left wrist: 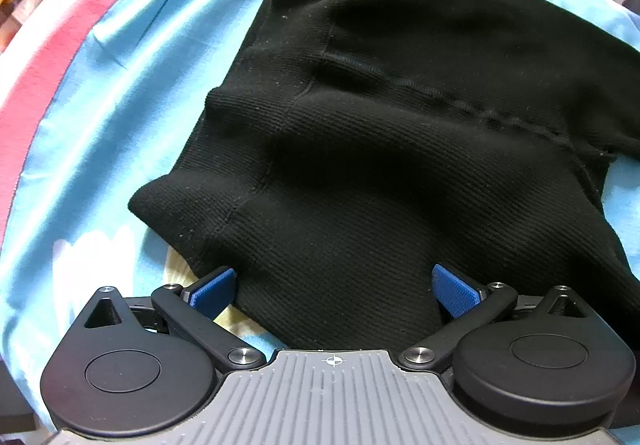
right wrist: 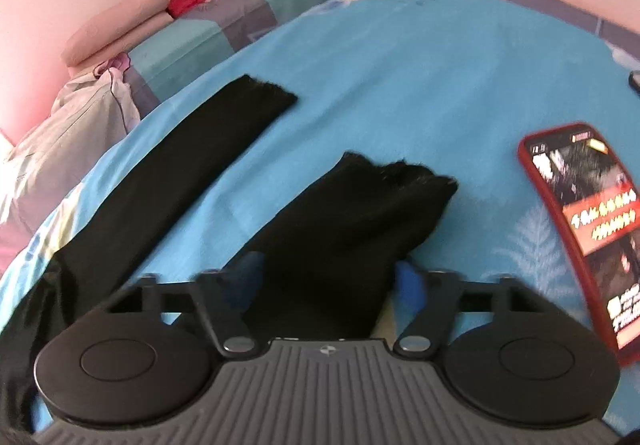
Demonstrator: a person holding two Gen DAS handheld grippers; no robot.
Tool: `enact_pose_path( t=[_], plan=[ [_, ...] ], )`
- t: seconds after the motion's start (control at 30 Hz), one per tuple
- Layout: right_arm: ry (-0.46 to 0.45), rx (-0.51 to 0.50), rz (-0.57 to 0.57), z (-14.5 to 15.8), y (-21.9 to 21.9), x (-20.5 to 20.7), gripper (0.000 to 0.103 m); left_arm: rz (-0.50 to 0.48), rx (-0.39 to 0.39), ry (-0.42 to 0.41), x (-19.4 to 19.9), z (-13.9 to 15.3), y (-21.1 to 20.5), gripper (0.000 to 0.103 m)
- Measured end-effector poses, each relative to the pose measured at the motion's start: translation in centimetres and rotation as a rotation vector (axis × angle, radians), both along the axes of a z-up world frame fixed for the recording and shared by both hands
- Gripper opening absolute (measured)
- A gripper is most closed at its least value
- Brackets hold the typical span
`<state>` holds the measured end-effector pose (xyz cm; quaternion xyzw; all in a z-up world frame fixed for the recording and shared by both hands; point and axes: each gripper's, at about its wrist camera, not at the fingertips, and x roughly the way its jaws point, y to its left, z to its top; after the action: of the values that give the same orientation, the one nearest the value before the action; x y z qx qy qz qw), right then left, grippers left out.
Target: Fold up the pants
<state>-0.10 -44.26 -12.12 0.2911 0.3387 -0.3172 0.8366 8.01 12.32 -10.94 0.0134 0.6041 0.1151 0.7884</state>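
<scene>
The soft, floppy pants (left wrist: 400, 125) are lying between both wide-open claws, the left gripper (left wrist: 334, 287) and right gripper (right wrist: 324, 281); grab the edges.

The black ribbed pants (left wrist: 400, 133) lay flat on the blue sheet, seamed top end bunched slightly, both legs (right wrist: 168, 173) spread apart, cuffs frayed.
</scene>
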Motion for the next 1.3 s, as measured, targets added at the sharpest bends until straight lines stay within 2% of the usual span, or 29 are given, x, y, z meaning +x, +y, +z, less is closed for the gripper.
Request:
enact_pose_path(
  t=[0.03,0.07,0.17,0.2,0.27,0.33,0.37,0.47,0.57,0.6,0.63,0.73,0.8,0.97,1.0,1.1,1.17,1.23,1.27,1.3],
  plan=[
    [0.015,-0.016,-0.004,-0.1,-0.2,0.0,0.026,0.002,0.004,-0.003,0.0,0.0,-0.1,0.103],
    [0.019,-0.03,0.0,-0.1,-0.3,-0.4,0.018,0.006,0.008,-0.007,-0.2,0.0,-0.1,0.103],
    [0.014,-0.048,0.062,0.3,-1.2,-1.1,0.009,0.015,0.016,-0.009,-0.5,0.2,-0.8,0.103],
    [0.006,-0.089,0.023,0.9,-2.0,-1.9,0.008,0.017,0.019,-0.006,-0.6,0.2,-0.9,0.103],
    [0.008,-0.105,-0.088,1.2,-4.0,-3.1,0.008,0.014,0.02,0.002,-0.6,0.3,-1.2,0.103],
    [0.038,-0.034,-0.108,0.0,-5.7,-3.7,0.008,0.0,0.018,0.005,-0.6,0.2,-1.7,0.103],
    [0.041,-0.049,-0.09,-0.1,-5.5,-3.9,0.008,-0.008,0.03,0.0,-0.7,0.3,-2.0,0.103],
    [0.043,-0.092,-0.101,0.1,-4.4,-4.3,0.019,-0.016,0.041,-0.011,-0.9,0.3,-2.3,0.103],
    [0.069,-0.138,-0.143,0.8,-3.1,-5.4,0.044,-0.013,0.022,-0.014,-1.0,0.2,-2.1,0.103],
    [0.077,-0.169,-0.132,1.2,-2.4,-5.6,0.057,-0.012,0.014,-0.017,-1.1,0.2,-1.9,0.103],
    [0.074,-0.201,-0.1,1.6,-1.5,-5.9,0.064,-0.012,0.004,-0.022,-1.2,0.1,-1.8,0.103],
    [0.064,-0.31,0.11,2.8,2.6,-6.4,0.066,-0.008,-0.015,-0.037,-1.4,0.1,-1.3,0.103],
    [0.057,-0.389,0.31,3.3,6.4,-6.6,0.066,-0.009,-0.018,-0.05,-1.6,0.0,-1.2,0.103],
    [0.014,-0.523,0.915,3.3,17.8,-6.5,0.064,-0.012,-0.014,-0.071,-2.2,0.0,-1.1,0.103],
    [0.009,-0.546,1.037,2.8,20.3,-6.5,0.062,-0.013,-0.015,-0.072,-2.2,0.0,-1.1,0.103],
    [0.025,-0.61,1.269,1.5,25.8,-5.9,0.048,-0.022,-0.018,-0.073,-2.3,0.1,-1.0,0.103],
    [0.063,-0.673,1.37,0.1,28.4,-5.1,0.046,-0.027,-0.021,-0.072,-2.2,0.1,-1.0,0.103],
    [0.079,-0.724,1.389,-1.0,29.7,-4.1,0.039,-0.034,-0.023,-0.071,-2.2,0.1,-1.0,0.103],
    [0.073,-0.718,1.376,-1.2,29.7,-3.4,0.034,-0.036,-0.025,-0.07,-2.0,-0.2,-0.7,0.103],
    [0.085,-0.675,1.367,-1.0,29.4,-2.7,0.014,-0.039,-0.026,-0.07,-2.0,-0.2,-0.7,0.103]
  ],
)
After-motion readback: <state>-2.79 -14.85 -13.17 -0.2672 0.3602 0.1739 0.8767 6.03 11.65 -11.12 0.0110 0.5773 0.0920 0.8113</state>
